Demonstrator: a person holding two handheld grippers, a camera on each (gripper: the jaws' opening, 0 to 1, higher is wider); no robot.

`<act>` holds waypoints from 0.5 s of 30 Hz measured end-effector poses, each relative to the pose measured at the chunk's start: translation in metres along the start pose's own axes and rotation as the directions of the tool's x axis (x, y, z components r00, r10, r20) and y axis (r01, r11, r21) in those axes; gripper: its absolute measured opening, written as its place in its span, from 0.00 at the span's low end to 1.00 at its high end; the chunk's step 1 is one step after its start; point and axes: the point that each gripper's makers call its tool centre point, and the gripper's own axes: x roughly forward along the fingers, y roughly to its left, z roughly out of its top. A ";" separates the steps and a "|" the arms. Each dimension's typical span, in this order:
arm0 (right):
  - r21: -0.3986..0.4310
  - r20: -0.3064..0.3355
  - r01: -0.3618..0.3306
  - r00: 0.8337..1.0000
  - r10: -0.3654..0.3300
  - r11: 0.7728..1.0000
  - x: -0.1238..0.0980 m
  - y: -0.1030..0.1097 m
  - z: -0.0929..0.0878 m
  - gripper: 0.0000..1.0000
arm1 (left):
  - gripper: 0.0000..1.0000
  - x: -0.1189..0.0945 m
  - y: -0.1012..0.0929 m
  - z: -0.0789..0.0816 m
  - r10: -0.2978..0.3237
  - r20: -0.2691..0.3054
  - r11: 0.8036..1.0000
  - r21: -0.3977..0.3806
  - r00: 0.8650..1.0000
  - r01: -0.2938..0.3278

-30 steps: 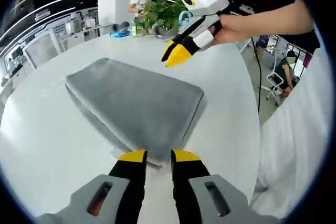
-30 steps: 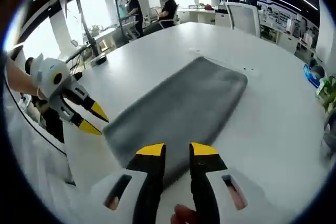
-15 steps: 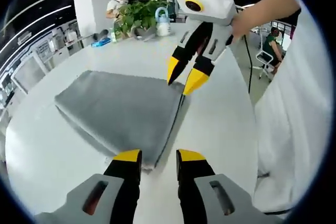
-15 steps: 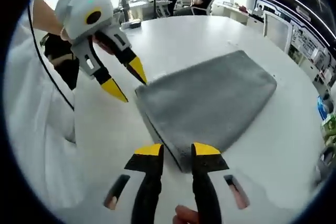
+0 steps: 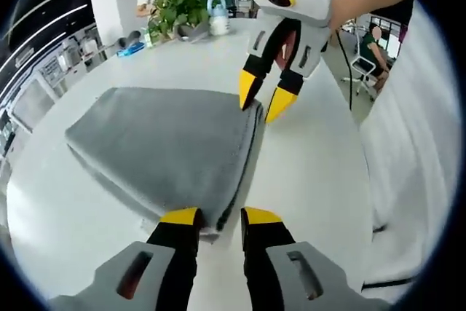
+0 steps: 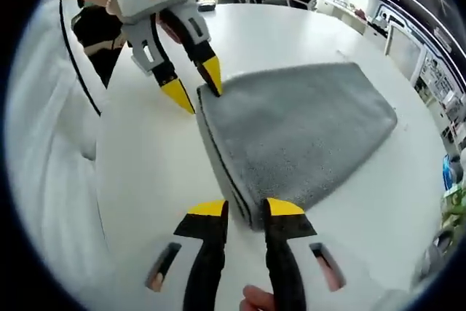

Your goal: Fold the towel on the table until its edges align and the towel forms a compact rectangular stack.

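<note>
Two cameras close over one towel, facing each other

Each view looks down along its own fingers at an opposite corner of the towel; both share the white counter.

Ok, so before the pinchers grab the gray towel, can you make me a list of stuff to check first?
1. Left gripper open: ok, jaws apart.
2. Right gripper open: ok, jaws apart.
3. Each gripper at a corner of the towel: ok. Both sit at the two ends of the same stacked edge.
4. Towel layers between the jaws: cannot tell. One tip of each gripper looks over the cloth, the other beside it on the table.
5. Edges lined up: cannot tell. The layers look close, but a bit of cloth pokes out near the left gripper.
6. Towel fully on the table: ok.
</note>
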 end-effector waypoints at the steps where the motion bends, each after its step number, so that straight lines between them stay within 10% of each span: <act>1: -0.014 -0.004 0.000 1.000 0.000 1.000 0.001 0.001 0.000 0.18 | 0.23 0.000 0.000 0.000 0.000 -0.001 1.000 0.010 1.000 0.000; 15: -0.157 -0.006 0.063 0.998 -0.065 0.986 0.008 -0.008 -0.002 0.07 | 0.14 0.005 0.009 0.003 0.036 0.001 0.984 0.174 0.999 -0.035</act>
